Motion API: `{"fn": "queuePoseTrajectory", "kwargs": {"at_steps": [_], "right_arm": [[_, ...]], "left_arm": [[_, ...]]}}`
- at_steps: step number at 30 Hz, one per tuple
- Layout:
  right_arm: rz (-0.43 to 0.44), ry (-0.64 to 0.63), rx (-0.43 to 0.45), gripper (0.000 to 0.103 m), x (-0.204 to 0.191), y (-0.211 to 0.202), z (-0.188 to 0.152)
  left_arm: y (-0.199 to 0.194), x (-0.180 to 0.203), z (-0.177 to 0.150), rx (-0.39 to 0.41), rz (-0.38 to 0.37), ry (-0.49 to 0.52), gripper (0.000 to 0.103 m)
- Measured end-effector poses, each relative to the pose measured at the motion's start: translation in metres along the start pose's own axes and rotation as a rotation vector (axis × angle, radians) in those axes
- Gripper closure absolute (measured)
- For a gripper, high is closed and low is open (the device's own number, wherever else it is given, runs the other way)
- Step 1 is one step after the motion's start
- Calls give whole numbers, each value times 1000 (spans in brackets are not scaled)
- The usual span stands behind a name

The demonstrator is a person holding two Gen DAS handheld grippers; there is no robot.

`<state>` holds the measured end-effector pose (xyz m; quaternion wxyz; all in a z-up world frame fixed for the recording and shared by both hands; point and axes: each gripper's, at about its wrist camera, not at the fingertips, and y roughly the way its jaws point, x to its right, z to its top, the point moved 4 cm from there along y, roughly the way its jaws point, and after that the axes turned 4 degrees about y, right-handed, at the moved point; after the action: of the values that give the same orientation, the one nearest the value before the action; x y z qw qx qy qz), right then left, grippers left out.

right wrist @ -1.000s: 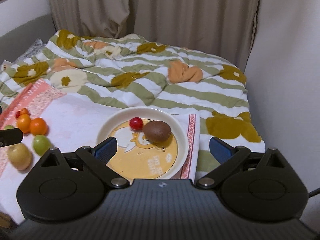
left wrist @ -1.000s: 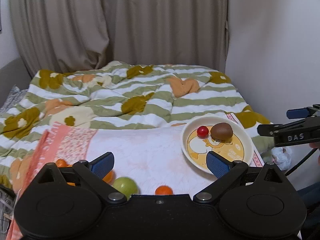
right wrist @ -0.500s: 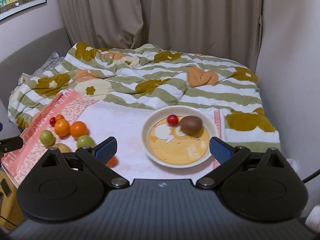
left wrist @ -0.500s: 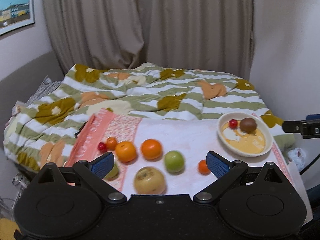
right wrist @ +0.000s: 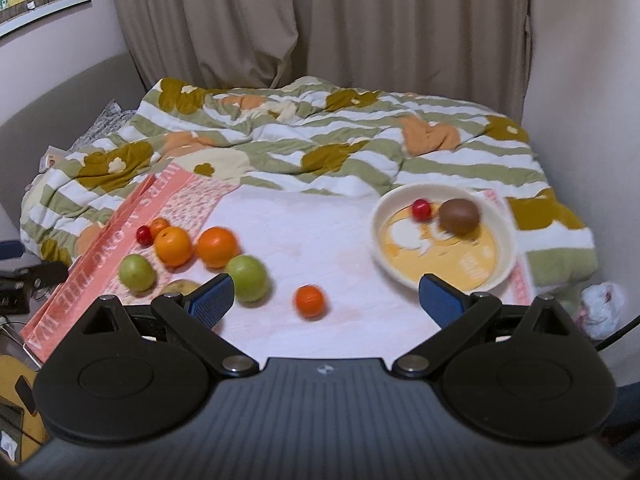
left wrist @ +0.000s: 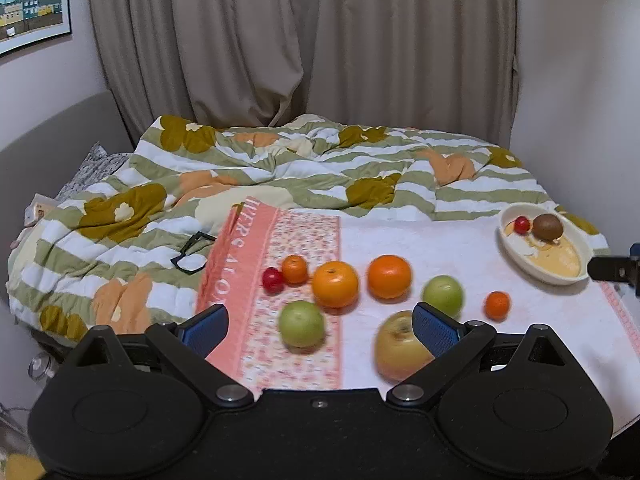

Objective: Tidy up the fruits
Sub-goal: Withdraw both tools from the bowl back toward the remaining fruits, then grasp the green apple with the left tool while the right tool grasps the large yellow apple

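Loose fruit lies on a white and pink towel (left wrist: pixel 400 240) spread over the bed: two oranges (left wrist: pixel 335 284) (left wrist: pixel 389 276), two green apples (left wrist: pixel 301 323) (left wrist: pixel 443 295), a yellow apple (left wrist: pixel 400 348), two small tangerines (left wrist: pixel 497 305) (left wrist: pixel 294 269) and a cherry tomato (left wrist: pixel 273 279). At the right stands a cream bowl (right wrist: pixel 508 248) holding a kiwi (right wrist: pixel 459 216) and a cherry tomato (right wrist: pixel 421 209). My left gripper (left wrist: pixel 320 326) hangs open above the towel's near edge, empty. Open and empty too, my right gripper (right wrist: pixel 326 296) hovers near the small tangerine (right wrist: pixel 309 300).
A striped floral quilt (left wrist: pixel 320 168) covers the bed behind the towel. Black glasses (left wrist: pixel 192 254) lie on the quilt at the left. Curtains (left wrist: pixel 304 40) and walls close the far side. A white bag (right wrist: pixel 600 310) sits beside the bed at the right.
Both grippers have pulled back and away from the bowl, bringing the loose fruit on the left of the towel into view. Both stay open and empty.
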<state>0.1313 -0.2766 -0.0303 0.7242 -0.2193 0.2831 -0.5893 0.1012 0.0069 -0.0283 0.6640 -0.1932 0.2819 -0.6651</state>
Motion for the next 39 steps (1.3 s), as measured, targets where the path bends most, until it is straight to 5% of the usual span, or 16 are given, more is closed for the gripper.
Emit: {"fn": "queuePoseTrajectory", "kwargs": {"at_steps": [12,26,32,35,39], "right_arm": [[11,12,-6,0,-81,39,-38],[32,-97,-108,0,-122,107,-60],[66,-138,-127,0,-126,120,-64],[83,-151,-131,0,-129,124,-65],[95,-162,-132,0,-130,128,-65]], "left_arm": [[64,-53,-12,-41,-129,119,3],[143,-42,-24,-101,-222,328,11],[160,-34,-28,-146,-247,341,25],[162,-31,-31,-171,-289,337,43],[162,-28,-32,-175,-296,332,45]]}}
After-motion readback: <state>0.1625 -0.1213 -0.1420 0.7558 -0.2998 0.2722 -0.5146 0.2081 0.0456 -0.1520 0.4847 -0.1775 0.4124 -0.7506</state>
